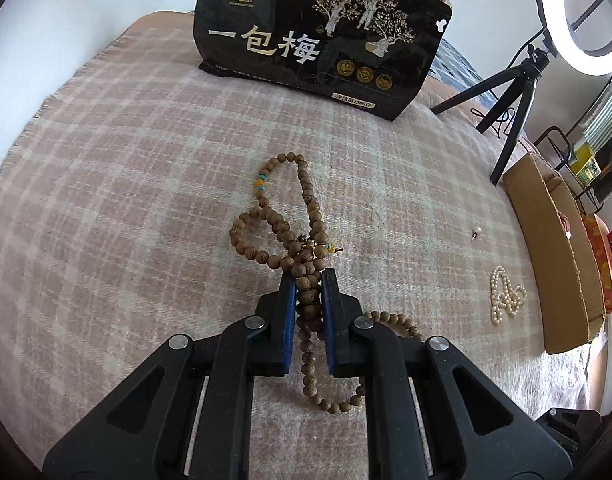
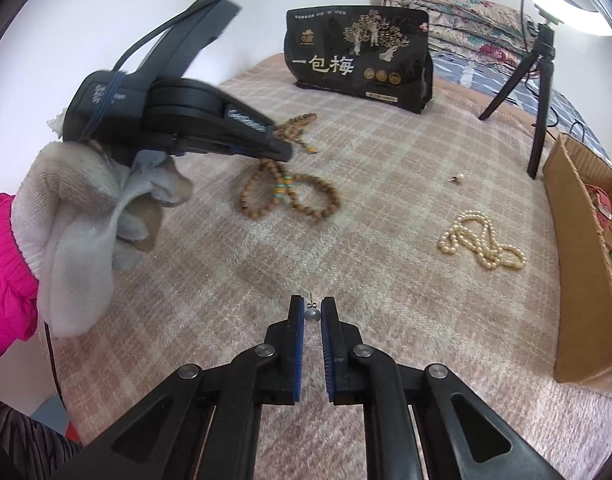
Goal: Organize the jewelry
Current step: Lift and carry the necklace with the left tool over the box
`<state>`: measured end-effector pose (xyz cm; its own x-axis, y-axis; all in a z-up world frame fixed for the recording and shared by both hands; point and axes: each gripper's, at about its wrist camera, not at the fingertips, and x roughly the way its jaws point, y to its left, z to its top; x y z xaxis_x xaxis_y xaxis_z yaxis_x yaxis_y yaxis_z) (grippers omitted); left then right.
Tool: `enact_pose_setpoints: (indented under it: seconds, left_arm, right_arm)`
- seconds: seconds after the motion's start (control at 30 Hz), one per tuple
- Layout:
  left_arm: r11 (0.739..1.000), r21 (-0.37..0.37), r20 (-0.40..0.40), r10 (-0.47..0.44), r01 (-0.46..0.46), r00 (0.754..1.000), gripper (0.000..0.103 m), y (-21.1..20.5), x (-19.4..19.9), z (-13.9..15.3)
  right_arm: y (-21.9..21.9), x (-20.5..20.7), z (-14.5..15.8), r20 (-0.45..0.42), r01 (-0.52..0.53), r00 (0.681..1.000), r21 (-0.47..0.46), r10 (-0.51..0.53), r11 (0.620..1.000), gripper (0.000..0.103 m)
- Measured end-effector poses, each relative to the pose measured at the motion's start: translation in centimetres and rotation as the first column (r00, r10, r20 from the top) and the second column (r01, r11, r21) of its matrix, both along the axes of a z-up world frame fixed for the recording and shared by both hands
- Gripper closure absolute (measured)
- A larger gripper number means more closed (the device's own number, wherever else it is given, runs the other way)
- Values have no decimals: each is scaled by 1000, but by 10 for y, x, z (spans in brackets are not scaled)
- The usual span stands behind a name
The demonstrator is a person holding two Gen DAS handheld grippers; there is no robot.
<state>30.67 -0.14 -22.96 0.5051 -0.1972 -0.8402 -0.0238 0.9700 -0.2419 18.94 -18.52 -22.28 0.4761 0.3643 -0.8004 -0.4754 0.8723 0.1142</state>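
My left gripper [image 1: 308, 280] is shut on a long string of brown wooden beads [image 1: 301, 216] that trails over the plaid blanket ahead of and under the fingers. The right wrist view shows that gripper [image 2: 279, 148] low over the beads [image 2: 293, 196]. My right gripper [image 2: 312, 308] holds a small grey pearl earring [image 2: 312, 316] between its blue pads, close above the blanket. A white pearl necklace [image 2: 482, 244] lies in a heap to the right; it also shows in the left wrist view [image 1: 506, 294]. A second small earring [image 2: 457, 178] lies farther back.
A black snack bag [image 2: 358, 56] stands at the back of the blanket [image 2: 225, 264]. An open cardboard box [image 2: 578, 256] with red items sits at the right edge. A ring light on a black tripod [image 2: 540, 92] stands at the back right, before folded quilts.
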Motion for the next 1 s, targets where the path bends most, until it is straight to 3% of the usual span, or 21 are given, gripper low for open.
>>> enact_pose_setpoints:
  seconds: [0.47, 1.0]
  left_arm:
    - [999, -4, 103, -52, 52, 993, 93, -6, -38, 60]
    - [984, -48, 199, -159, 172, 967, 93, -59, -75, 120]
  right_arm:
    - [-61, -27, 49, 65, 137, 988, 38, -139, 990, 97]
    - [-123, -60, 101, 154, 249, 955, 46, -254, 967, 97]
